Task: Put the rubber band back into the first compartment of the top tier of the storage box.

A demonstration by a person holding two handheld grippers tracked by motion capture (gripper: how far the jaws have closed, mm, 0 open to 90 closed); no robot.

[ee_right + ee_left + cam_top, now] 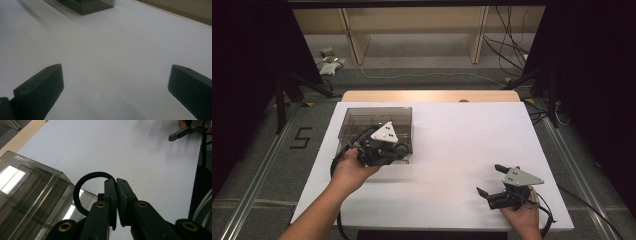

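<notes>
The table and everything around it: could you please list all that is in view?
Box: one, clear smoky plastic with compartments, left half of the table.
Hair tie: one, black loop, pinched in the left gripper beside the box.
Table: one, white top with a wooden far edge.
Shelf frame: one, pale wood, on the floor beyond the table.
Cables: several, black, floor at far right.
Left gripper: black, shut on the hair tie.
Right gripper: black, jaws open, near right of the table.
</notes>
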